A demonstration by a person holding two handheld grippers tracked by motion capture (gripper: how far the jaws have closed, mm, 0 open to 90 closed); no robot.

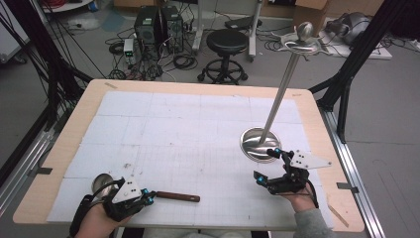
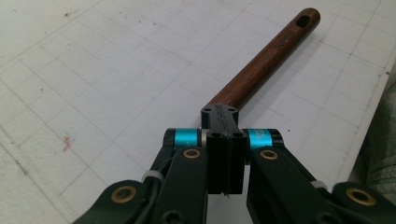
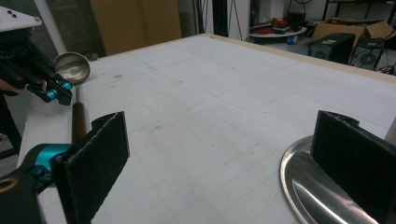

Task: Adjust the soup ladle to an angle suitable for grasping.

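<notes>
Ladle (image 1: 148,192) lies on table (image 1: 198,89) front-left; stand base (image 1: 257,141) sits far right.

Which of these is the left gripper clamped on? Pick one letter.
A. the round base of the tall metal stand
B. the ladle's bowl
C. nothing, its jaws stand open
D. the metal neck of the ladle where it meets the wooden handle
D: in the left gripper view the left gripper has its jaws shut together right where the wooden handle begins, and the high view shows the ladle's bowl behind that hand.
</notes>
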